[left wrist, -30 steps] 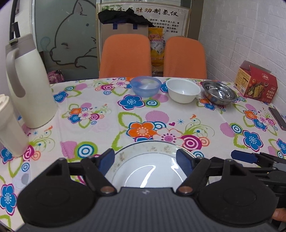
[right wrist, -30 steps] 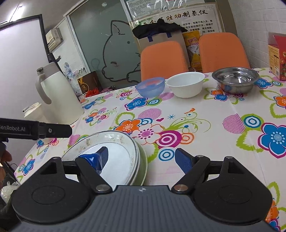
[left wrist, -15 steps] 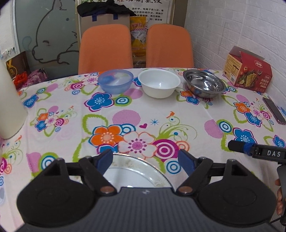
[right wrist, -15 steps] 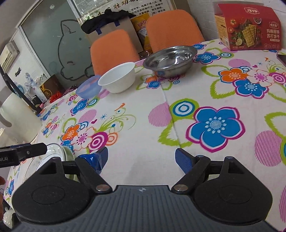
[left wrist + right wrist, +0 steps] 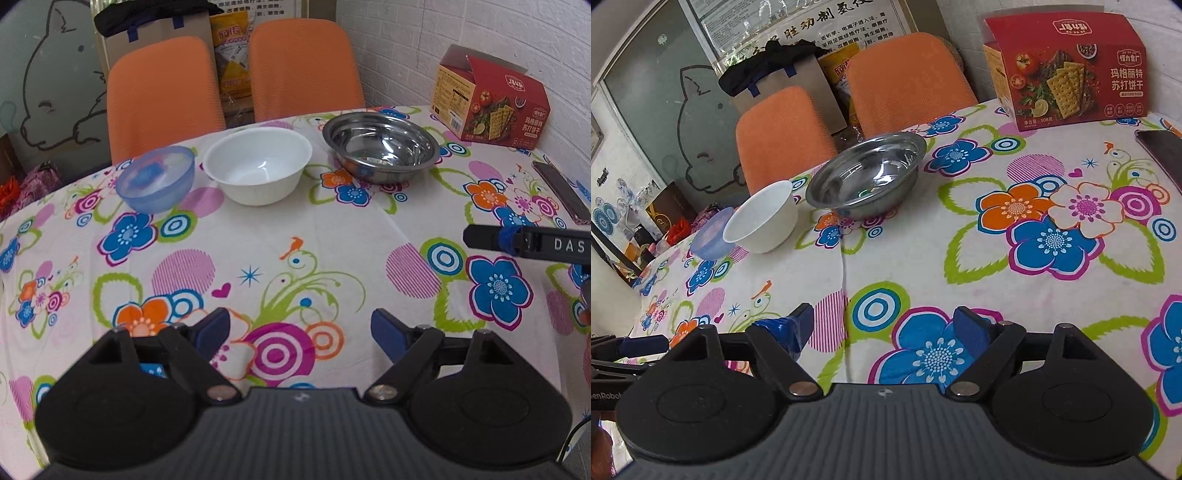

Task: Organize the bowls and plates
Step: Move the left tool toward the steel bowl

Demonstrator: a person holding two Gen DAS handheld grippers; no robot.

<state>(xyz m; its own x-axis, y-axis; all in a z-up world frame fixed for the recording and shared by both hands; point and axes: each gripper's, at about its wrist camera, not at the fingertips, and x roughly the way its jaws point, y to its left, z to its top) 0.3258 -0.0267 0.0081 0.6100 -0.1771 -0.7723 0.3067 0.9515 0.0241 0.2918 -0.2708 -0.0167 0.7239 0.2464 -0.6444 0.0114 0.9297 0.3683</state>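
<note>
Three bowls stand in a row at the far side of the flowered table: a blue plastic bowl [image 5: 157,177], a white bowl [image 5: 258,168] and a steel bowl [image 5: 382,146]. They also show in the right wrist view: blue bowl [image 5: 708,234], white bowl [image 5: 762,218], steel bowl [image 5: 866,175]. My left gripper [image 5: 301,332] is open and empty above the tablecloth, well short of the bowls. My right gripper [image 5: 884,330] is open and empty, over the table to the right. The plates are out of view.
A red cracker box [image 5: 489,101] stands at the far right by the brick wall, with a phone [image 5: 563,190] lying near it. Two orange chairs [image 5: 164,96] stand behind the table. The right gripper's arm [image 5: 528,243] reaches in from the right.
Both grippers have moved forward and to the right, away from the stacked plates, which have dropped out of view. The bowls are now nearer. Both grippers stay open.
</note>
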